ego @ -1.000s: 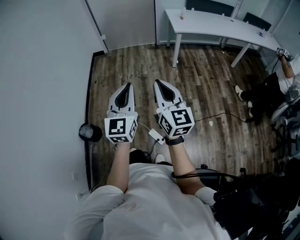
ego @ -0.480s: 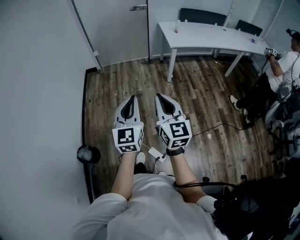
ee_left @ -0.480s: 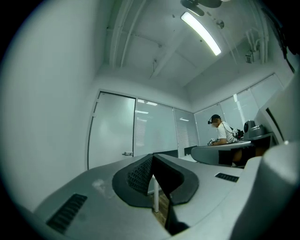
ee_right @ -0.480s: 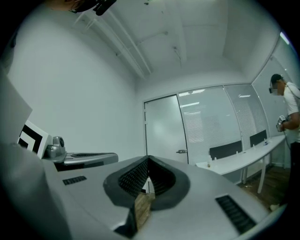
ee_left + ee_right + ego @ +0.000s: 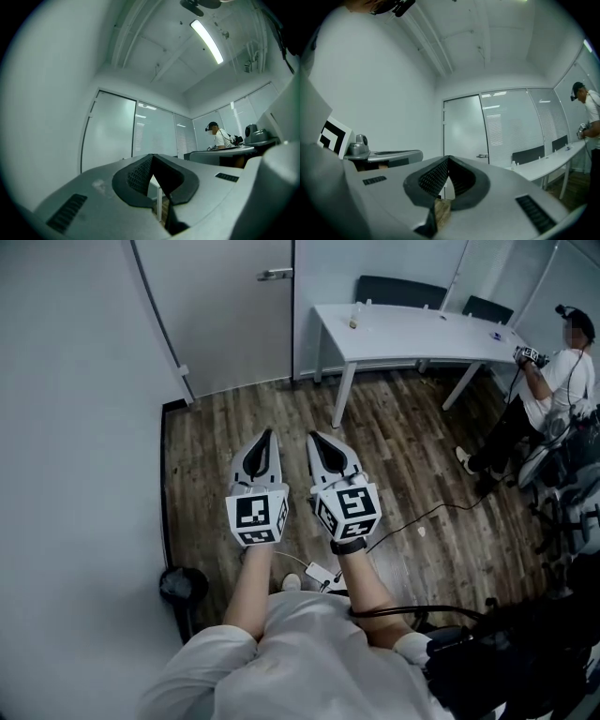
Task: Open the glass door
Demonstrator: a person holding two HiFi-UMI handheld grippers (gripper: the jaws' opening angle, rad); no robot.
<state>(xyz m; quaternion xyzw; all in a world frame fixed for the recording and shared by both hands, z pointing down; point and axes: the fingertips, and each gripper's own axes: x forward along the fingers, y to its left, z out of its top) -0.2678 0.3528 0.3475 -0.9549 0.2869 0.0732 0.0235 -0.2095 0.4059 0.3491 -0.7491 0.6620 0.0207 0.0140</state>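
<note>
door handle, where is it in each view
Head view: door handle at the top, left of centre, on the glass door.
Left gripper view: not in it.
Right gripper view: handle near the centre, at the door's right edge.
Shared landmark: the person, right side in all three.

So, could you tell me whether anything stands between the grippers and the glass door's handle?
Nothing visible does. Only bare wooden floor lies between the left gripper, the right gripper and the glass door with its handle. The white table stands off to the right of the door, clear of that path.
</note>
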